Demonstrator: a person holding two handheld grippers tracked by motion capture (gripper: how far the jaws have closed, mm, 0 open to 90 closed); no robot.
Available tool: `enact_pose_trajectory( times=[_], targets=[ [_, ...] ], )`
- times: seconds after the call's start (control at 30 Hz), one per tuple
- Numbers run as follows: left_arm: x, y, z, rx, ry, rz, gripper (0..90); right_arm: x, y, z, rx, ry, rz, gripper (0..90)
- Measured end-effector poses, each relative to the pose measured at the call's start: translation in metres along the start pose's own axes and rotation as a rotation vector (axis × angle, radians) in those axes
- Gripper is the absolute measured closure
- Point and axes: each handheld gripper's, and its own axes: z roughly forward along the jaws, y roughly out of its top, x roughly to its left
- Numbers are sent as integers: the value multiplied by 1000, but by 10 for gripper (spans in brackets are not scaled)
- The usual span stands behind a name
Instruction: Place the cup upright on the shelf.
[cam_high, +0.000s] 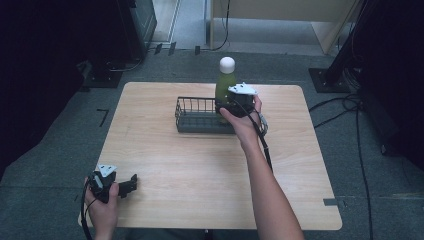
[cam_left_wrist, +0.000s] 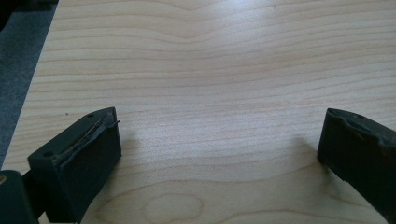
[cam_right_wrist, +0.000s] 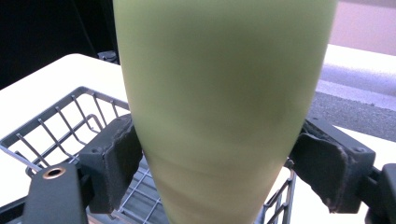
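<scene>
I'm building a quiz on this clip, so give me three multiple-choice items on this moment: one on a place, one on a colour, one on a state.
1. Where is the wire basket?
A. At the table's far middle
B. At the near left corner
C. On the floor

2. What colour is the bottle's cap?
A. Red
B. White
C. Black

3. How does the left gripper stand?
A. Shut on the bottle
B. Shut on the basket
C. Open over bare wood

Answers:
1 A: the high view shows it at the far middle of the table.
2 B: a white cap tops the green bottle.
3 C: the left gripper view shows its jaws wide apart, nothing between; the right gripper holds the bottle.
</scene>
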Motion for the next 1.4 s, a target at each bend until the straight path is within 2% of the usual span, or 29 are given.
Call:
enact_pose_trajectory(
  times=[0.3,0.43,0.67,0.8,1.0,1.4],
  targets=[
    [0,0,0,0,0,0,0,-6,-4,-13,13,-2,13,114],
    [0,0,0,0,0,0,0,-8,-8,-23,48,-1,36,25],
    [0,0,0,0,0,0,0,-14,-20,-42,52,9,54,0],
    [0,0,0,0,0,0,0,-22,-31,-55,46,4,76,0],
    [0,0,0,0,0,0,0,-33,-52,-70,70,-10,96,0],
    [0,0,0,0,0,1,0,-69,-99,-110,88,-62,155,0]
  ],
)
